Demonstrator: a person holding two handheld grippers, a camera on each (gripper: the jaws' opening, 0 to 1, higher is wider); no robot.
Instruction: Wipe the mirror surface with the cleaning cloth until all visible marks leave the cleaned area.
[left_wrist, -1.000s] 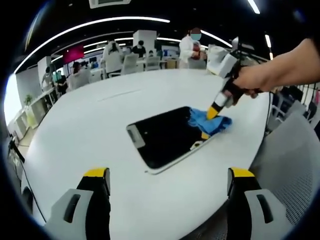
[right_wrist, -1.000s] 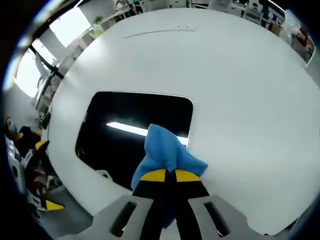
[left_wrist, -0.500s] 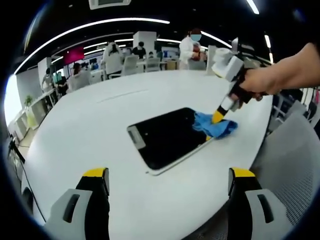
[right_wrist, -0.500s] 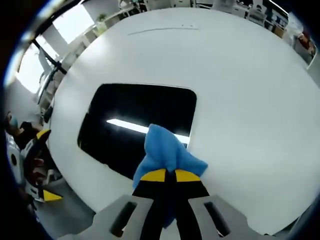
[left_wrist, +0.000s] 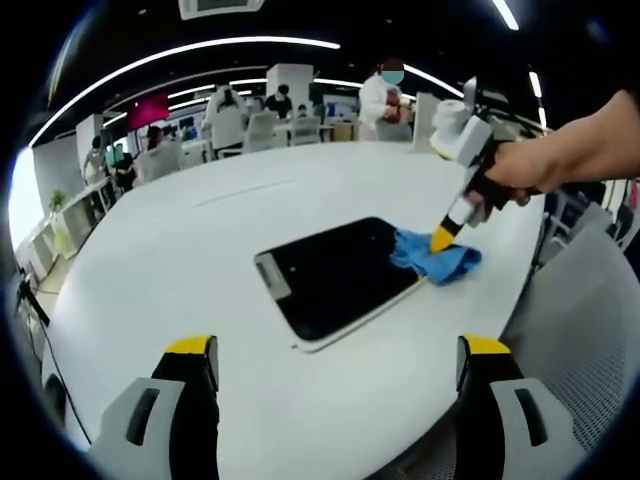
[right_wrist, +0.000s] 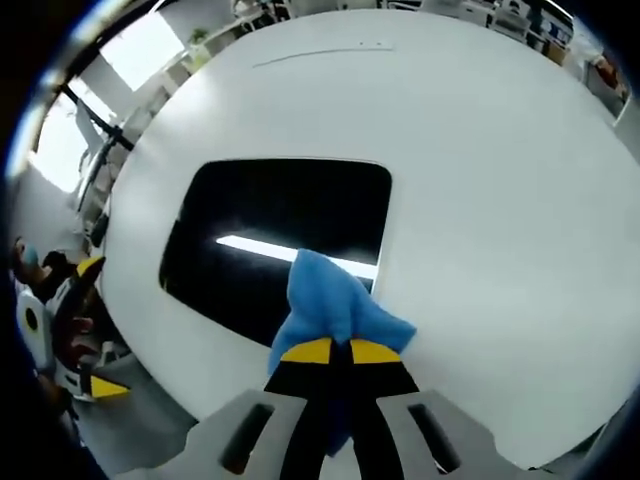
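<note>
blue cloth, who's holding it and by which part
The right gripper pinches the blue cloth by a bunched edge; the left gripper holds nothing.

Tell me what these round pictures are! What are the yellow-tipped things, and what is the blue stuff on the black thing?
A person holds a grabbing tool in each hand, and a small camera rides on each one. In the left gripper view, the left tool hangs open over a white table, holding nothing. Across the table you see the person's hand with the other tool. The right gripper view looks along the right tool, pinched shut on a blue cleaning cloth. The black thing is a mirror lying flat on the table. The cloth rests on one edge of it, partly on the table.
</note>
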